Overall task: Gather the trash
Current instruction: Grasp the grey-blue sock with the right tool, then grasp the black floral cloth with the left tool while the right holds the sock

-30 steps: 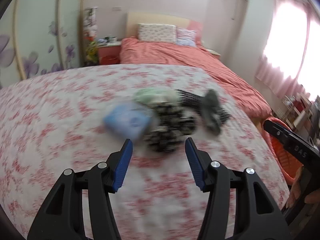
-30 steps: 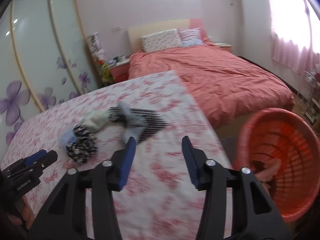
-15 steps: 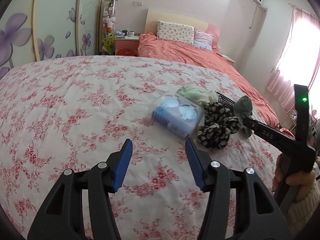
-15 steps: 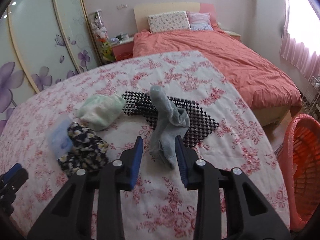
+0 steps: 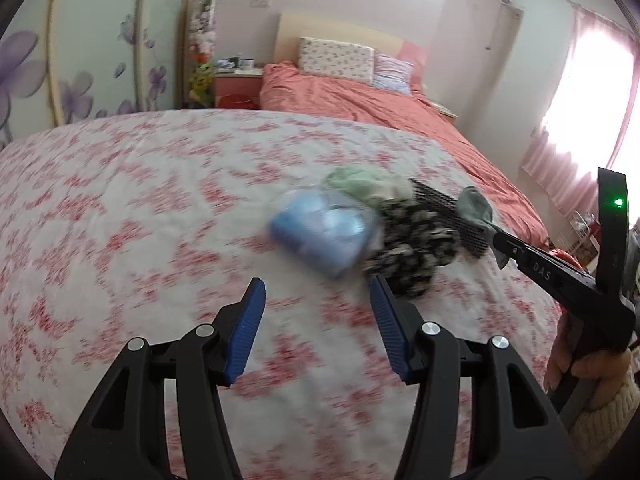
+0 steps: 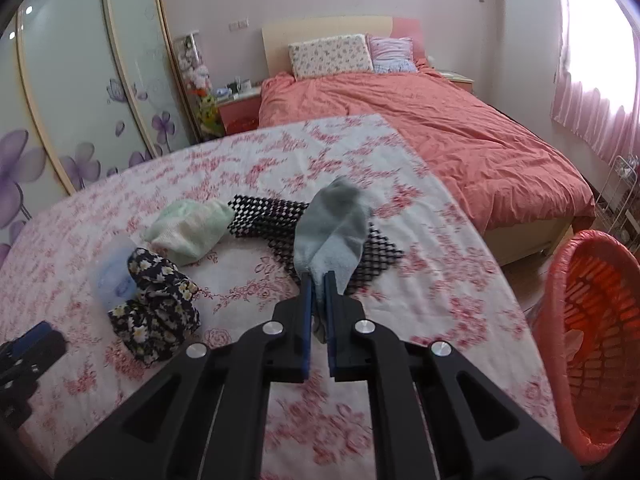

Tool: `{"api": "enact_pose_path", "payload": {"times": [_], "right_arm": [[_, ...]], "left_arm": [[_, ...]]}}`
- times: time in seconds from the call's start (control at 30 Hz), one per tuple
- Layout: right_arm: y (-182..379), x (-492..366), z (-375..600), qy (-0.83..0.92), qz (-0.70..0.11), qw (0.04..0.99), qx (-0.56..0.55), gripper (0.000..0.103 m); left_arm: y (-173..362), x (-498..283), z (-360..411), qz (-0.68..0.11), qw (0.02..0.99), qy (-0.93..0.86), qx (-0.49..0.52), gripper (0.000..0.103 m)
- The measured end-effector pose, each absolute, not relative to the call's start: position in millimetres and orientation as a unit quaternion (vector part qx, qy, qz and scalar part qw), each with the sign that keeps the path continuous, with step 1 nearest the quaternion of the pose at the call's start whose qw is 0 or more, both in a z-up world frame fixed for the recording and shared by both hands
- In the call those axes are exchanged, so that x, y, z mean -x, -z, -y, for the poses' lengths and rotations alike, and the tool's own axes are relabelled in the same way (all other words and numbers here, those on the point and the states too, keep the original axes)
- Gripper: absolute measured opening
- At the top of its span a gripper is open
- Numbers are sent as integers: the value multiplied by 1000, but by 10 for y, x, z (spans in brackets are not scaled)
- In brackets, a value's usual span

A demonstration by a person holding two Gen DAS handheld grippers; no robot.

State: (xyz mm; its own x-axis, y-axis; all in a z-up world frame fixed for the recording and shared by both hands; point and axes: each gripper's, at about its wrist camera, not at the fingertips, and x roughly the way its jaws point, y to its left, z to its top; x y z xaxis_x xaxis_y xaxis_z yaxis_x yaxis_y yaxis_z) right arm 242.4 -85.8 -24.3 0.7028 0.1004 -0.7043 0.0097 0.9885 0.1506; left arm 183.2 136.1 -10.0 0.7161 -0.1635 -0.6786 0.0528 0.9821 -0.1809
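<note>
- Right now the right claw (image 6: 319,280) is clamped on the near end of a grey sock (image 6: 332,228); the sock's long axis runs straight away from the fingers, its far end rising over the black mesh mat (image 6: 276,216).
- Off to that claw's right, beside the flowered bedspread (image 6: 440,280) and lower than it, stands the orange basket (image 6: 592,320). I judge the coming move to be a swing rightward, with nothing in between.
- The left claw (image 5: 316,320) stands apart and empty, pointing at a blurred blue plastic pack (image 5: 320,236) lying just ahead of its fingers and slightly right.
- Touching that pack on its right is a black floral cloth (image 5: 412,252); behind both lies a pale green cloth (image 5: 360,184).
- The left claw is nearer the pack, the right nearer the basket.
- Lifting the sock may drag the mesh mat if the two snag; I cannot tell whether they do.
- A hand (image 5: 580,364) grips the right tool's handle at the left view's edge.
</note>
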Motion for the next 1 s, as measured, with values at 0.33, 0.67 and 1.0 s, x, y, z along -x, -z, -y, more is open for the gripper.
{"api": "enact_pose_path", "payload": {"times": [0.33, 0.67, 1.0], "right_arm": [[62, -2151, 1239, -21, -361, 926, -107, 7], [-47, -1939, 1432, -22, -344, 932, -114, 7], [-185, -1756, 1630, -11, -324, 937, -127, 7]], "left_arm": [[125, -2084, -647, -381, 919, 102, 17, 55], [303, -2286, -461, -416, 904, 95, 6, 17], [97, -2152, -370, -389, 913, 123, 21, 3]]}}
